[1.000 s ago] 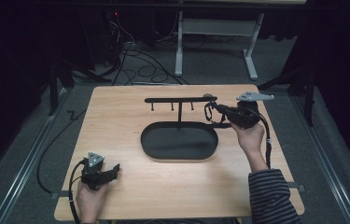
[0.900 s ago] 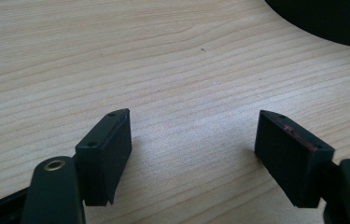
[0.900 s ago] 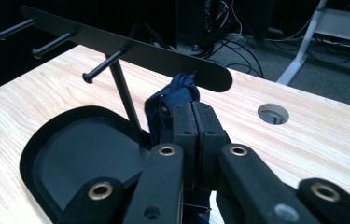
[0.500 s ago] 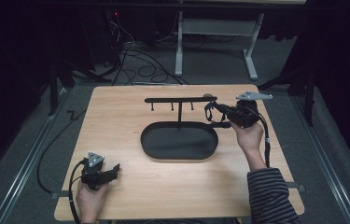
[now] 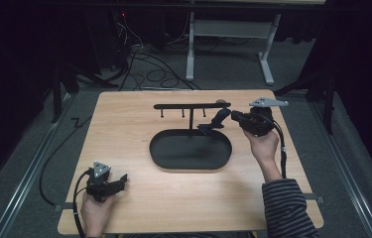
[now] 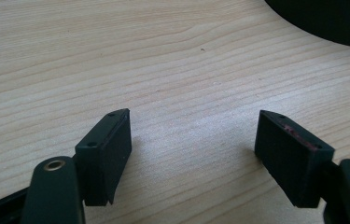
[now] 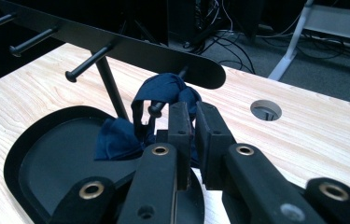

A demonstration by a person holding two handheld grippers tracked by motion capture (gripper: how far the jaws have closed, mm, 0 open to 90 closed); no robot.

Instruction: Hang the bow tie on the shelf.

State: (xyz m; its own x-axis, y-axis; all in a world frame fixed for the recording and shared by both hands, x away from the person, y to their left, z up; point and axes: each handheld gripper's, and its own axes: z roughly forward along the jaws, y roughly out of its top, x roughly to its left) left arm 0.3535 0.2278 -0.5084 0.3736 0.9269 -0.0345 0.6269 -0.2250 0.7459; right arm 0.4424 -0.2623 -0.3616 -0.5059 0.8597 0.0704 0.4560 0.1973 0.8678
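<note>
A black stand has an oval tray base and a crossbar with several pegs. A navy blue cloth loop hangs over the peg nearest the bar's right end and droops toward the tray. My right gripper comes in from the right. Its jaws have just been opening a little, but they stand nearly together with the cloth still pinched between the pads. My left gripper rests low over bare wood at the table's front left, open with nothing between its jaws.
The wooden table has a round cable hole behind the bar's right end. The tray rim lies ahead of the left gripper. Cables and a white desk frame lie on the floor beyond the table's far edge.
</note>
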